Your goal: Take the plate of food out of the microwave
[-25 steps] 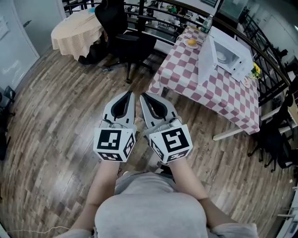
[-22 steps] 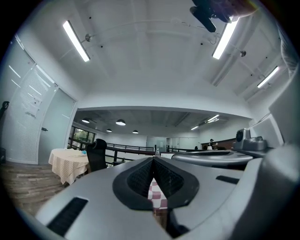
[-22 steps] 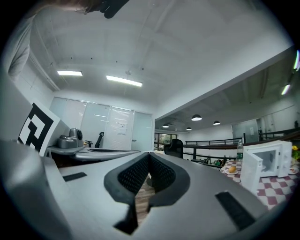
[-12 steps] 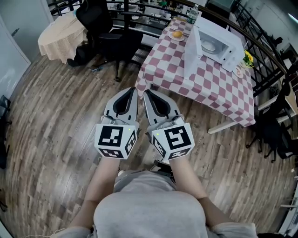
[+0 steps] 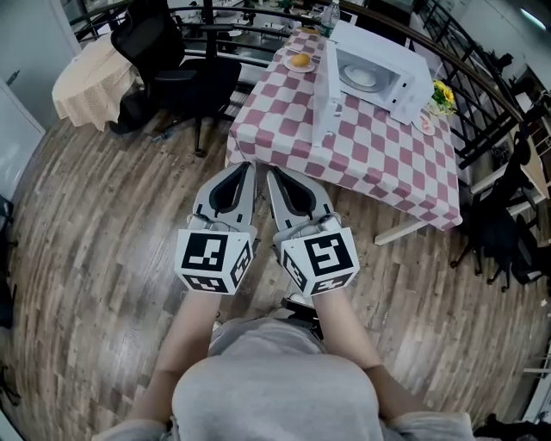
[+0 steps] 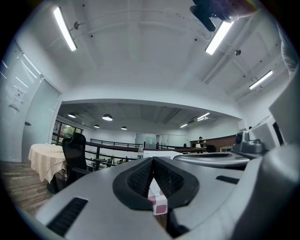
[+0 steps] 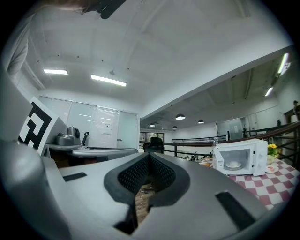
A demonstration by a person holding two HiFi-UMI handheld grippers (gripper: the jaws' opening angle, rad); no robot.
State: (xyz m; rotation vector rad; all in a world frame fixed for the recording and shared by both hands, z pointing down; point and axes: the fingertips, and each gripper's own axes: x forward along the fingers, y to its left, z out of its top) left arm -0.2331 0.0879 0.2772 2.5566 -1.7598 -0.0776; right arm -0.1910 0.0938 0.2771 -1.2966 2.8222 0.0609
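A white microwave [image 5: 379, 69] stands with its door [image 5: 327, 82] swung open on a table with a pink-and-white checked cloth [image 5: 387, 155] at the top of the head view. Inside it lies a white plate of food [image 5: 360, 77]; the right gripper view shows the microwave [image 7: 240, 157] and this plate [image 7: 233, 165] far ahead on the right. My left gripper [image 5: 248, 166] and right gripper [image 5: 269, 172] are held side by side before the body, over the wooden floor, well short of the table. Both are shut and hold nothing. Their tips meet in the left gripper view [image 6: 153, 159] and the right gripper view [image 7: 149, 154].
A second plate with orange food [image 5: 300, 61] and a bottle [image 5: 330, 13] stand on the table left of the microwave, yellow flowers [image 5: 443, 93] to its right. A black office chair [image 5: 168, 65] and a round beige-clothed table [image 5: 82, 73] stand at the upper left; a dark chair [image 5: 499, 237] at the right.
The table and microwave have come nearer and slid leftward in the head view as the person walks toward them. Both grippers stay shut, side by side.
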